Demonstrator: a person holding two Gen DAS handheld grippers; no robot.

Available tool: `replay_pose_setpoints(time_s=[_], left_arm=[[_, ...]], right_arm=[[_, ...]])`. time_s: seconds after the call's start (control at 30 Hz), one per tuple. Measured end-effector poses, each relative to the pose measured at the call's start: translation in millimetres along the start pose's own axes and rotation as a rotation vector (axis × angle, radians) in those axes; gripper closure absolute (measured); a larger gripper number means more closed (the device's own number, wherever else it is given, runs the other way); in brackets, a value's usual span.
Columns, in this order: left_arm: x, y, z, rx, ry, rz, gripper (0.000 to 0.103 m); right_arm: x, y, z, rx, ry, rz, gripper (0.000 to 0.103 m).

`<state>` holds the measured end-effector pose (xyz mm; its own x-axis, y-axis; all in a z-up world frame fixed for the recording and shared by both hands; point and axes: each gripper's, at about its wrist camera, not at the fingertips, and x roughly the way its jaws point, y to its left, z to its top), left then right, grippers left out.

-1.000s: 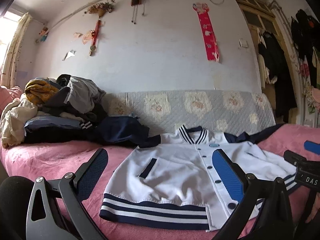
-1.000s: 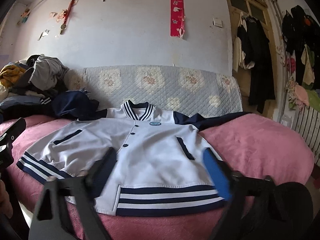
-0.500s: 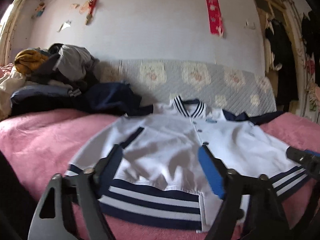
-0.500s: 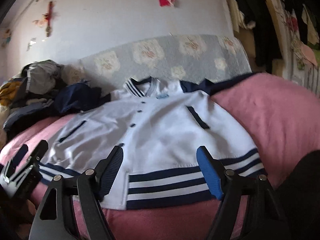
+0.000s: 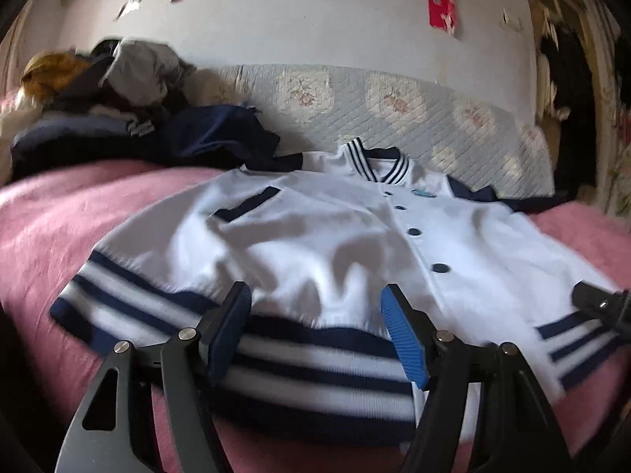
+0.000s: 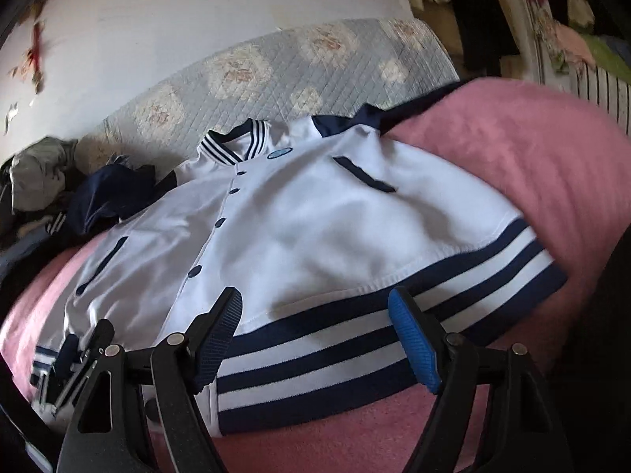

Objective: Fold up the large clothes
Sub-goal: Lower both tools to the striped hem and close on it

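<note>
So the white jacket (image 5: pixel 315 244) with the navy stripes is lying flat, front side up and buttoned, on the pink bed cover (image 5: pixel 79 213). It's filling the middle of both wrist views, with the collar pointing toward the top of the frame and the striped hem (image 6: pixel 355 339) running along the bottom.

Both grippers are hanging just over that hem. The left gripper (image 5: pixel 315 335) is sitting at bottom center of its view; its jaws are closing in right now, but the pads aren't pressing anything yet, the hem is just lying between and under them. The right gripper (image 6: pixel 315 339) is standing wide, nothing pinched, over the hem on the other side of the button row. It also shows as a dark tip at the right edge of the left view.

My take on doing this bit well: I'd be getting each lower finger under the ribbed band, not just the top layer, since a jacket has front and back panels and grabbing one only peels it open. Pinching near the outer corners rather than mid-hem should be keeping the fold line straight. Also watch the navy clothes pile (image 5: pixel 221 138) at upper left, it's lying close to the sleeve.
</note>
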<state>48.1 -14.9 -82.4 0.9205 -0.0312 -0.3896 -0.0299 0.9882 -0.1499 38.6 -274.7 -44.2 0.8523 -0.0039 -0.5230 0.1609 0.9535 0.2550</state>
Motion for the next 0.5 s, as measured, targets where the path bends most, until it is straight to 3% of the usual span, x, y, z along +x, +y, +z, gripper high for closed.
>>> replay_pose_setpoints(time_s=[0.07, 0.13, 0.2, 0.27, 0.4, 0.5], left_arm=[[-10, 12, 1, -0.063, 0.004, -0.036, 0.036], [-10, 18, 11, -0.072, -0.026, 0.008, 0.036], [-4, 26, 33, -0.056, -0.048, 0.056, 0.036], [9, 38, 65, -0.049, 0.006, 0.009, 0.035], [20, 63, 120, -0.009, 0.075, 0.058, 0.035], [30, 78, 147, 0.132, 0.155, 0.101, 0.035]], right_arm=[[-8, -5, -5, 0.025, 0.002, 0.031, 0.024], [-8, -12, -8, 0.078, 0.014, 0.043, 0.025], [-5, -15, 0, 0.07, 0.005, 0.026, 0.025], [-5, -17, 22, 0.038, -0.01, -0.022, 0.025], [21, -42, 91, 0.032, 0.183, 0.054, 0.025], [41, -67, 127, -0.015, 0.273, 0.04, 0.025]])
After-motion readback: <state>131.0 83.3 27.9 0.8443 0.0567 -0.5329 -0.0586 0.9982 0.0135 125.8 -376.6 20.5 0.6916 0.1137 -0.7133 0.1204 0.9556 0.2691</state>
